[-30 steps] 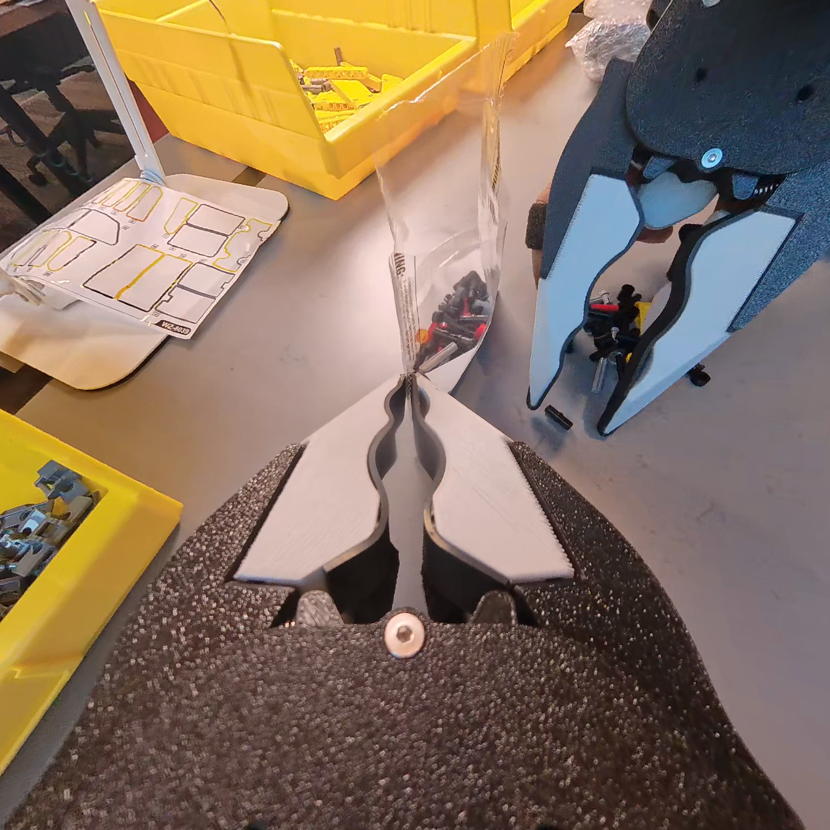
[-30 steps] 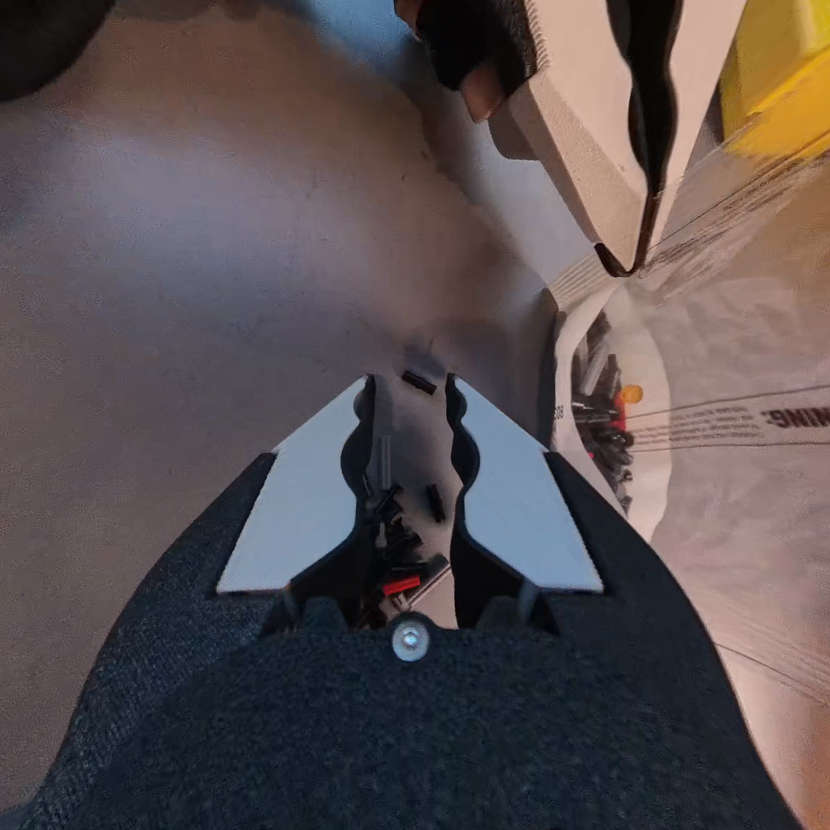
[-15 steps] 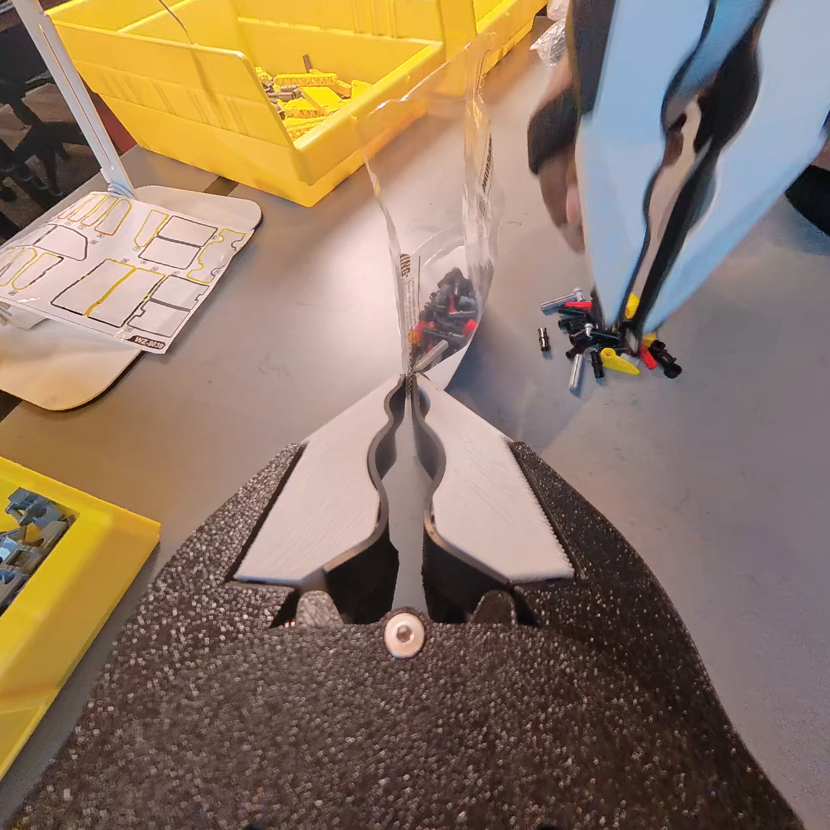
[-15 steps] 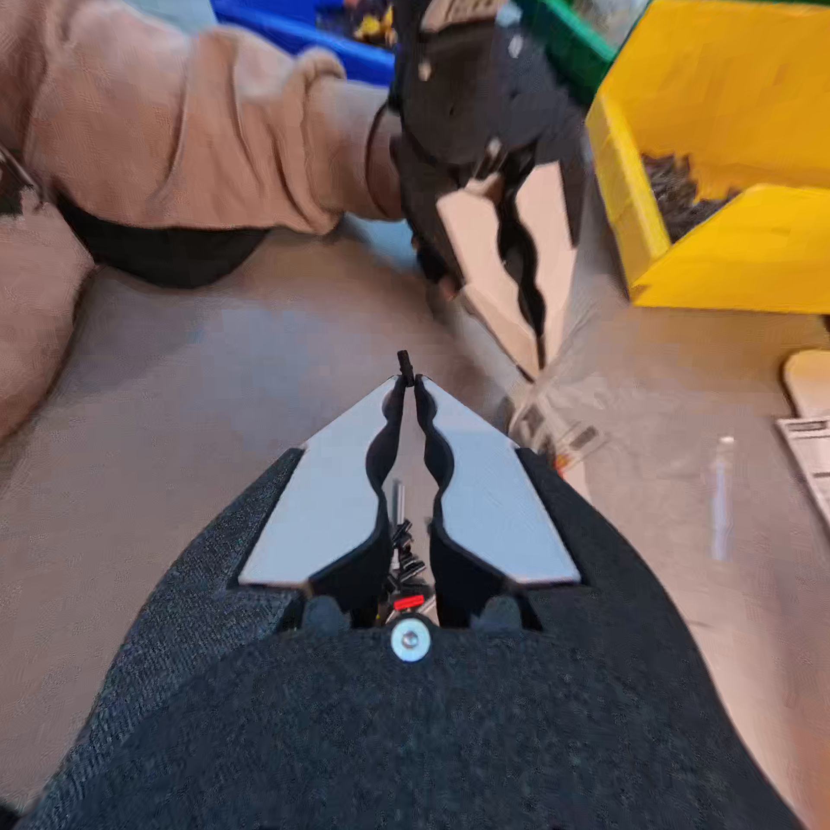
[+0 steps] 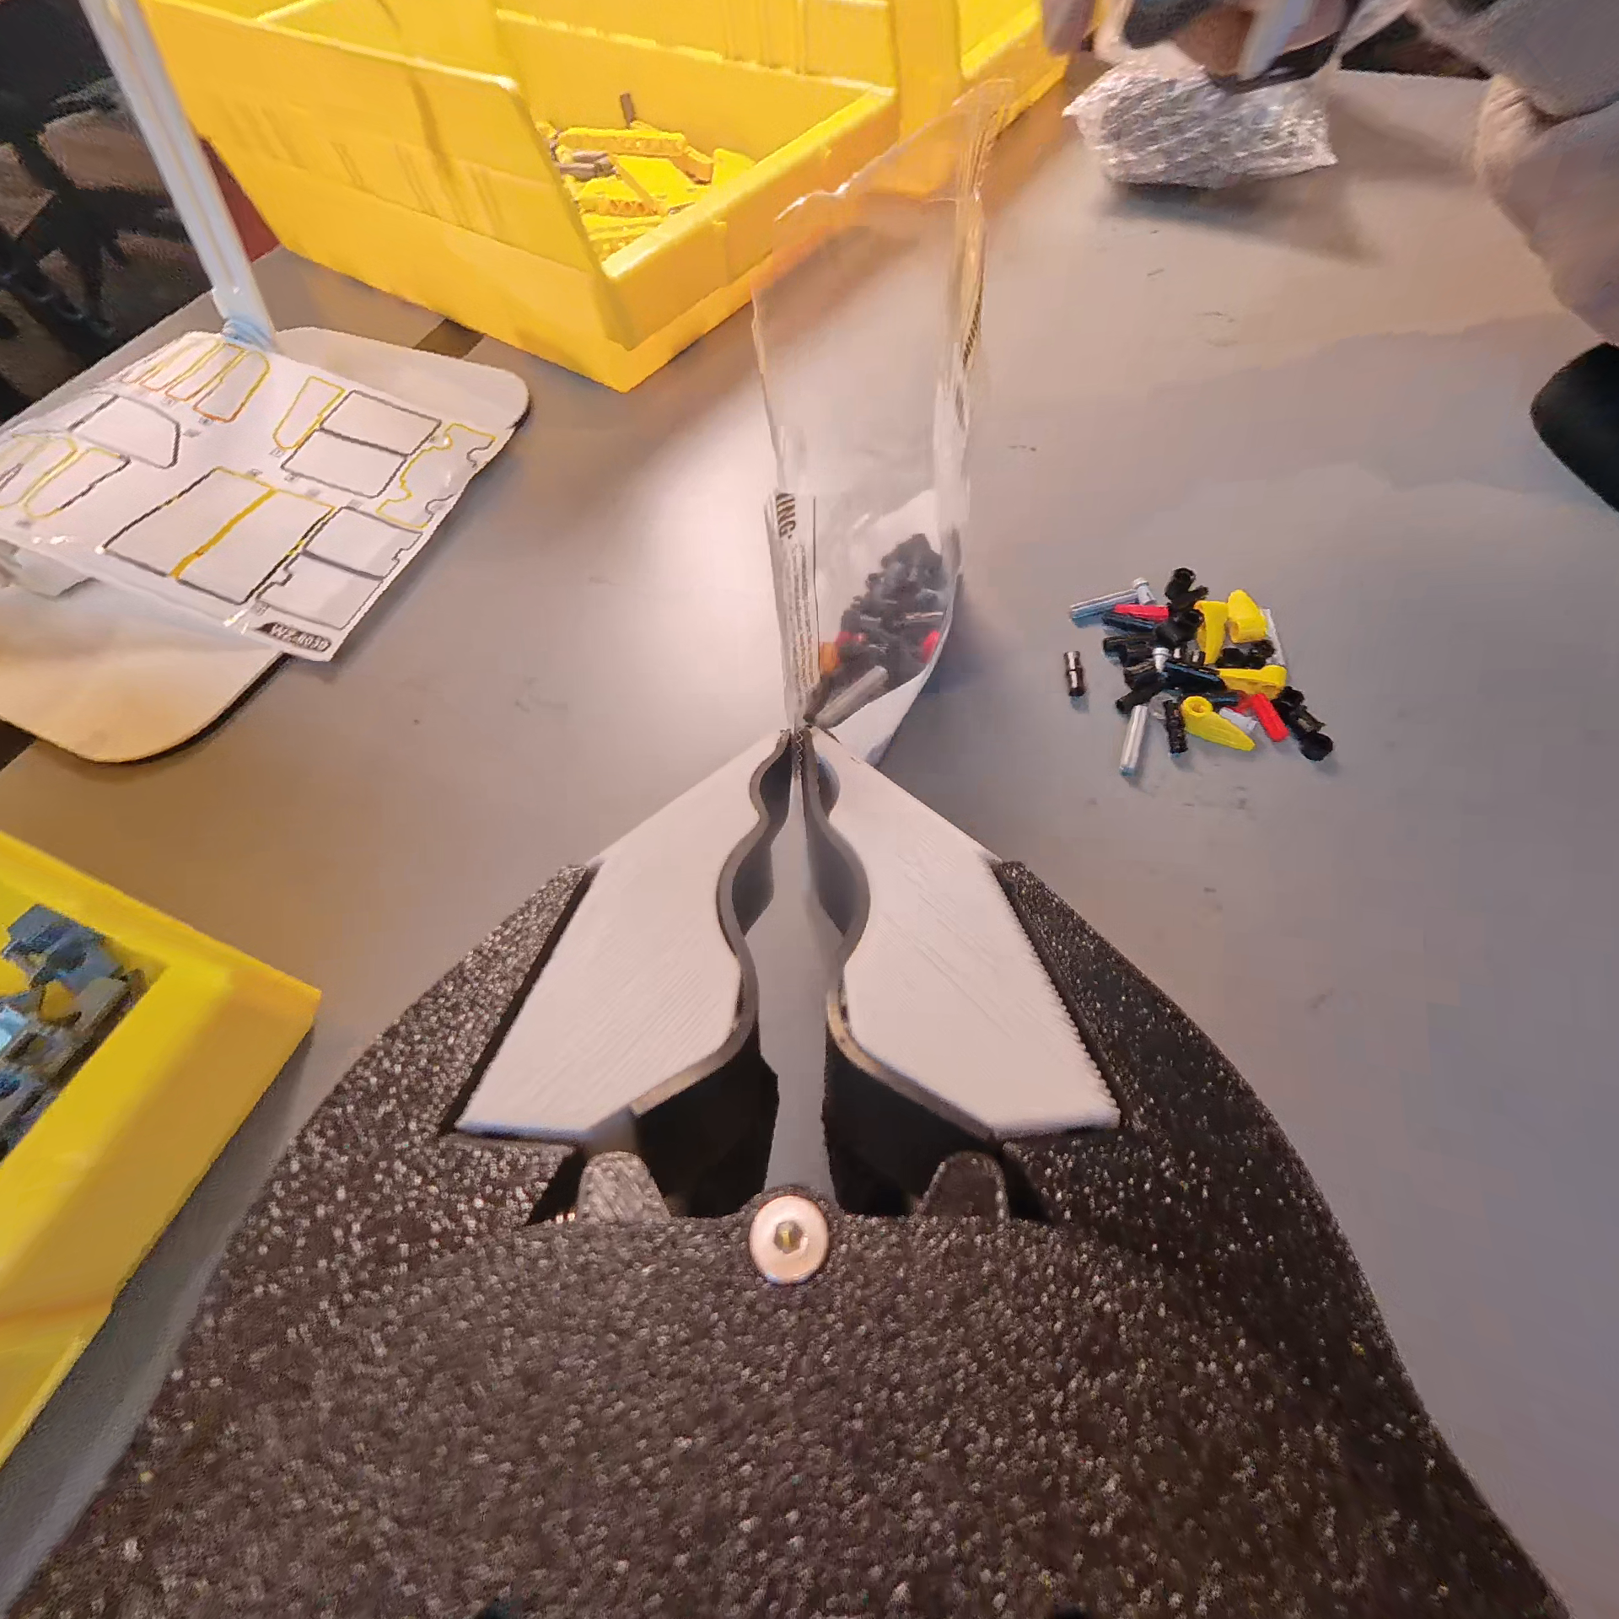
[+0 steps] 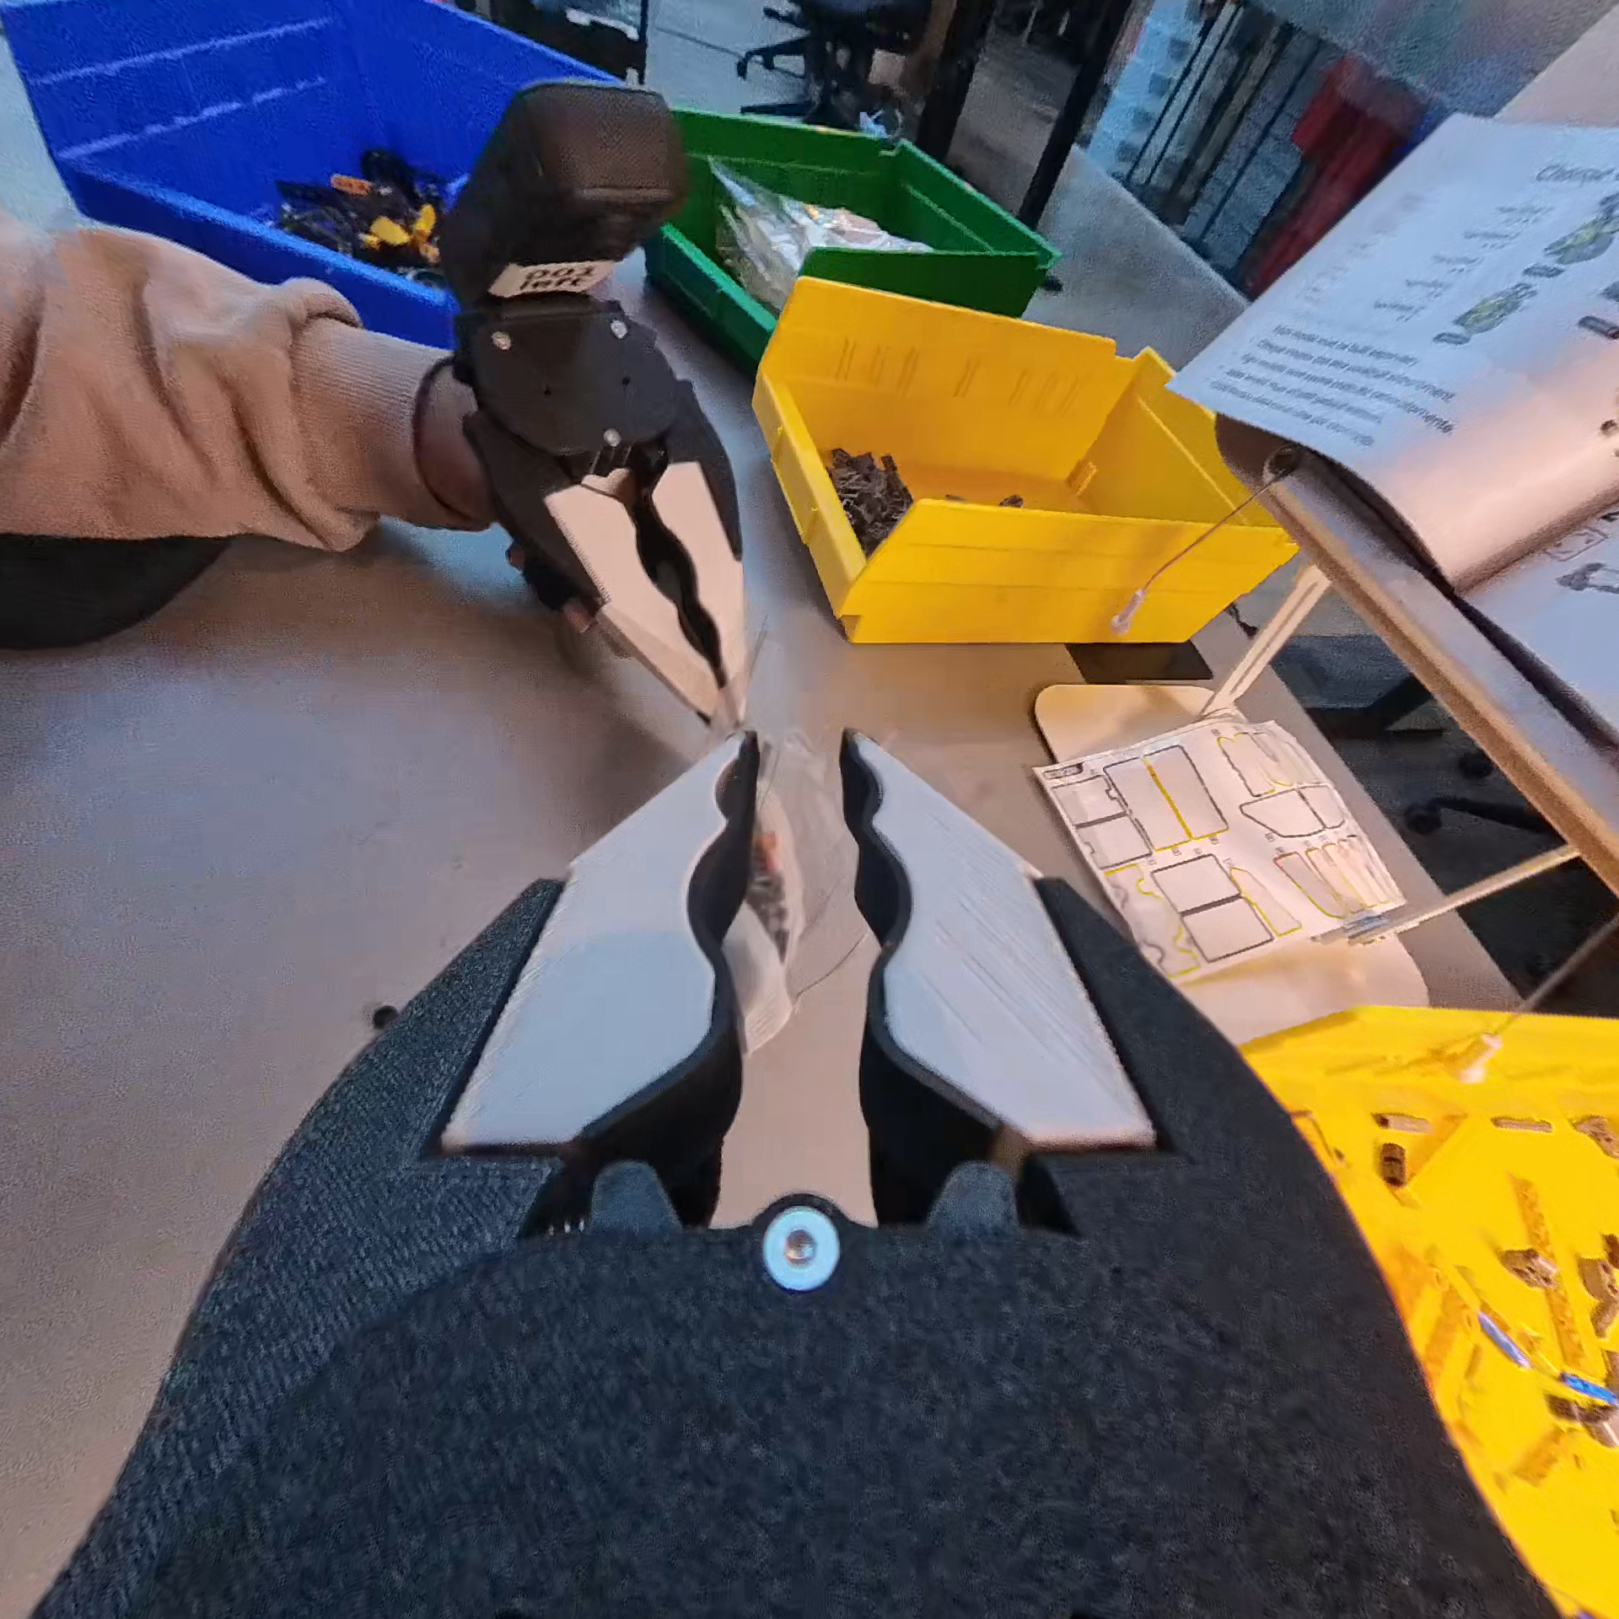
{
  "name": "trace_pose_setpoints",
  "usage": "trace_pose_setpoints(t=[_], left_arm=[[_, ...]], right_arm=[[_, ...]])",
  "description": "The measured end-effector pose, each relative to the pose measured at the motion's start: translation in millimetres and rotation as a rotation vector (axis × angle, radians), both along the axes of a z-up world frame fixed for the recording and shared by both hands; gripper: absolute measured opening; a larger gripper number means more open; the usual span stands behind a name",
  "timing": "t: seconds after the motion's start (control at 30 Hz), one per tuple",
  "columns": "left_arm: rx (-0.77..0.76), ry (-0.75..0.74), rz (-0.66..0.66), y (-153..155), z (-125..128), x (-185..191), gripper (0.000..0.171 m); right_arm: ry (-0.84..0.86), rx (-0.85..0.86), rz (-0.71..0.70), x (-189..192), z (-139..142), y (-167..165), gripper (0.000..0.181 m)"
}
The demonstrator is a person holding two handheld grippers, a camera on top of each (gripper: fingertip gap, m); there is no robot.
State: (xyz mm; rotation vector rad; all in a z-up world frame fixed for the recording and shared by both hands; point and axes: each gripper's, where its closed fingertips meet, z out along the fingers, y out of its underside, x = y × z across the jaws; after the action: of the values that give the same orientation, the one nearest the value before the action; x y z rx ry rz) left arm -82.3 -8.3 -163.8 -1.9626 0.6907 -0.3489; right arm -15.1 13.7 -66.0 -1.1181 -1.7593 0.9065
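The left gripper (image 5: 795,745), jaws closed, pinches a clear plastic bag of small pins (image 5: 872,491) upright above the grey table (image 5: 1226,920), while only the right wrist view shows the right gripper (image 6: 795,745) parted, empty, above that bag.

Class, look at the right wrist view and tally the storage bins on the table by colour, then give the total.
Blue bin: 1
Green bin: 1
Yellow bins: 2, one next to the green one, one at the lower right edge
Total: 4
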Motion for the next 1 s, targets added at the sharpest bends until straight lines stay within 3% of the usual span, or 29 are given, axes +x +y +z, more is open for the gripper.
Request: trace_pose_setpoints(t=[0.1,0.2,0.27,0.5,0.57,0.63,0.73,0.8,0.83,0.93,1.0], left_arm=[[-0.016,-0.031,0.046,4,-1,-9,0.0],[-0.017,-0.037,0.053,5,0,-10,0.0],[-0.014,-0.031,0.054,4,-1,-10,0.0],[-0.015,-0.031,0.049,4,0,-10,0.0],[-0.015,-0.032,0.048,4,0,-10,0.0],[-0.015,-0.031,0.043,3,0,-9,0.0],[-0.015,-0.032,0.024,2,0,-6,0.0],[-0.012,-0.032,0.0,0,0,-3,0.0],[-0.01,-0.029,-0.008,0,0,-1,0.0],[-0.006,-0.022,-0.016,-1,0,1,0.0],[-0.006,-0.021,-0.018,-1,0,1,0.0]], right_arm=[[-0.22,-0.028,0.147,20,-39,-21,0.016],[-0.44,-0.018,0.174,26,-97,-27,0.016],[-0.503,-0.051,0.178,23,-121,-28,0.016],[-0.564,-0.041,0.197,20,-144,-33,0.005],[-0.567,-0.047,0.206,21,-143,-34,0.004],[-0.486,-0.075,0.237,19,-122,-41,0.004],[-0.187,-0.123,0.248,1,-49,-49,0.004],[0.048,-0.078,0.125,-14,1,-33,0.004],[0.095,-0.065,0.054,-19,12,-23,0.004],[0.036,0.0,-0.062,-30,-1,-4,0.004],[-0.02,0.056,-0.101,-32,-18,2,0.018]])
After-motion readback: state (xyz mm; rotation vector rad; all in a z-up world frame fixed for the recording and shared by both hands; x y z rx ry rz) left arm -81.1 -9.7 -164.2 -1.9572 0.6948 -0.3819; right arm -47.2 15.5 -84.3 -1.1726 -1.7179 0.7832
